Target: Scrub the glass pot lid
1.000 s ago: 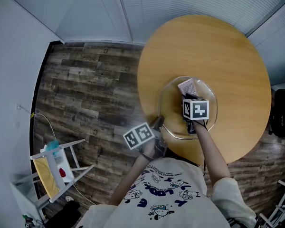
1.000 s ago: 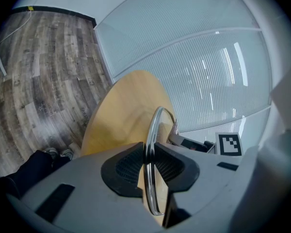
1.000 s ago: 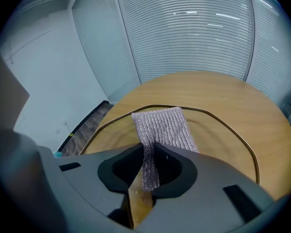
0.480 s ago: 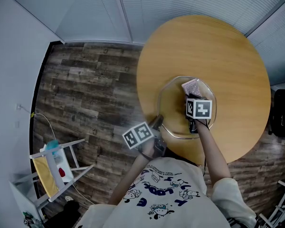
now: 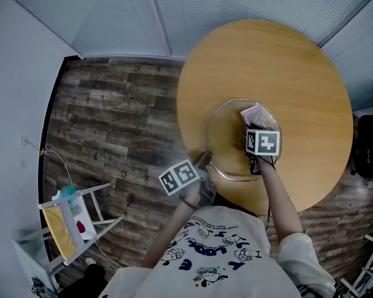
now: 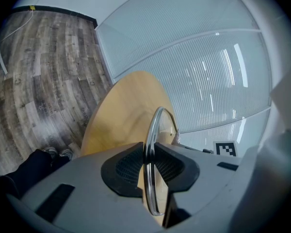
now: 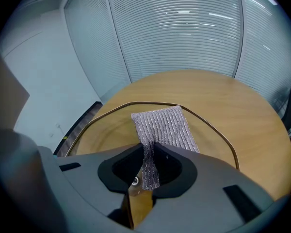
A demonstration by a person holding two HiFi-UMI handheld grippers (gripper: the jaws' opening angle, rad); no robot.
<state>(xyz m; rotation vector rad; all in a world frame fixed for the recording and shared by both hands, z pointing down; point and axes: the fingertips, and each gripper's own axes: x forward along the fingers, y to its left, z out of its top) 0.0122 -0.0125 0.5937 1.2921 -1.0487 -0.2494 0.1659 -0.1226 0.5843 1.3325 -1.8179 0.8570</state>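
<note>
1. A dark plank floor (image 5: pixel 112 117) fills the head view from 7 to 11 o'clock. Pale slatted blinds (image 5: pixel 236 5) run across at 12 o'clock.
2. The round wooden table (image 5: pixel 286 61) sits right of centre. Only the head view shows its full outline. Each gripper view catches just part of it.
3. The person (image 5: pixel 217 253), in a white printed shirt, stands at the table's 6 o'clock edge, both forearms reaching forward.
4. A white folding rack (image 5: pixel 74 219) with something yellow on it stands on the floor at 8 o'clock. Neither gripper view shows it.
5. The glass pot lid (image 5: pixel 227 141) is over the table, toward 7 o'clock from the table's centre, with its 8 o'clock rim at the table's edge. From above it reads as a clear disc with a metal rim. The left gripper view shows that rim edge-on. Whether it lies flat or is tipped I cannot tell.
6. The left hand-held gripper (image 6: pixel 149 154) has its jaws closed on the lid's metal rim, at the lid's 8 o'clock. Its own view shows the clamp, which the head view does not make clear.
7. The right hand-held gripper (image 7: pixel 149 161) is over the lid, its jaws pinching one end of the cloth.
8. The silver mesh scrubbing cloth (image 7: pixel 162 127) spreads out flat on the glass toward the lid's 1 o'clock. Its ribbed weave shows only in the right gripper view.
</note>
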